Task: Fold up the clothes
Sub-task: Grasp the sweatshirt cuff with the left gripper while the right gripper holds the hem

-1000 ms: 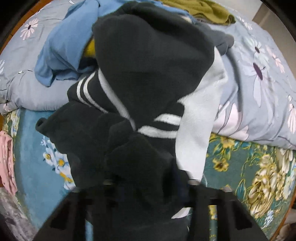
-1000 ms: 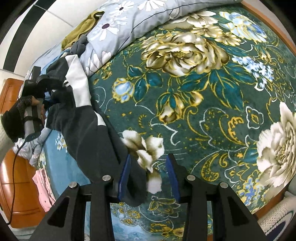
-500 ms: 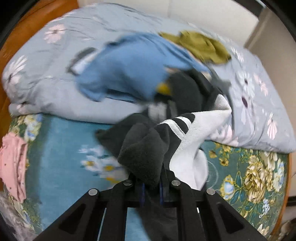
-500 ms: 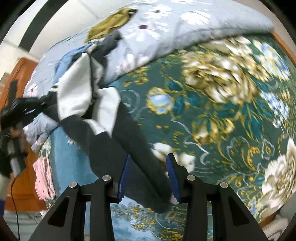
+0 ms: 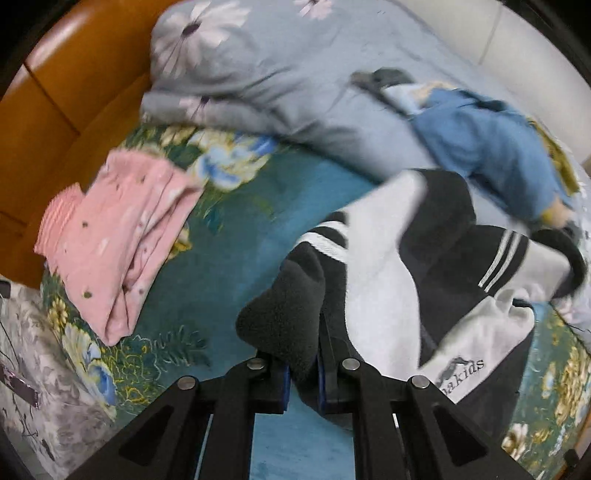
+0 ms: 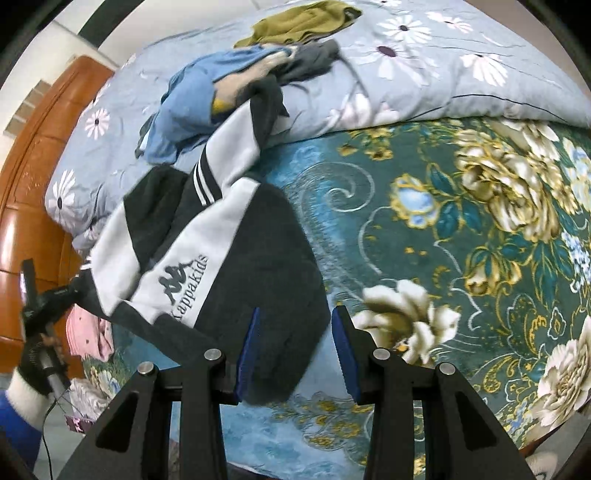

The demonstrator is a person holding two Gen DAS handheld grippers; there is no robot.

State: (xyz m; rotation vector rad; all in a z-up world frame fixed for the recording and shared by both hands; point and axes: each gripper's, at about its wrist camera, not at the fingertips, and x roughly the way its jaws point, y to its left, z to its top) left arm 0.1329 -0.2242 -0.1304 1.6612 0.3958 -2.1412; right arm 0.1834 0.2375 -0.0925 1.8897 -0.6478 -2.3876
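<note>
Teal floral bedspread [image 6: 424, 229] underfoot, grey daisy quilt [image 5: 295, 85] bunched along the back, wooden headboard [image 5: 55, 122] behind. Only 1 piece looks finished: pink garment [image 5: 122, 247], folded, near the bed's edge. Black-and-white sweatshirt [image 6: 207, 258] stretched in the air between both tools, not yet laid flat, no fold made. Blue garment [image 6: 192, 103], olive garment [image 6: 299, 22] and something grey heaped on the quilt, untouched. By this reckoning, early in the job.

Left gripper [image 5: 303, 373]: jaws pressed nearly together, pinching a dark fleece cuff. Right gripper [image 6: 295, 347]: jaws partly spread with the dark hem between them; left pad against cloth, contact at the right pad not clear, so grip cannot be told for certain.

Left wrist view alone gives the folded pink piece in full and the cuff pinch close up. Right wrist view alone gives the printed chest logo whole, the olive piece, the far floral expanse, and the gloved hand [image 6: 40, 365] carrying the other tool.
</note>
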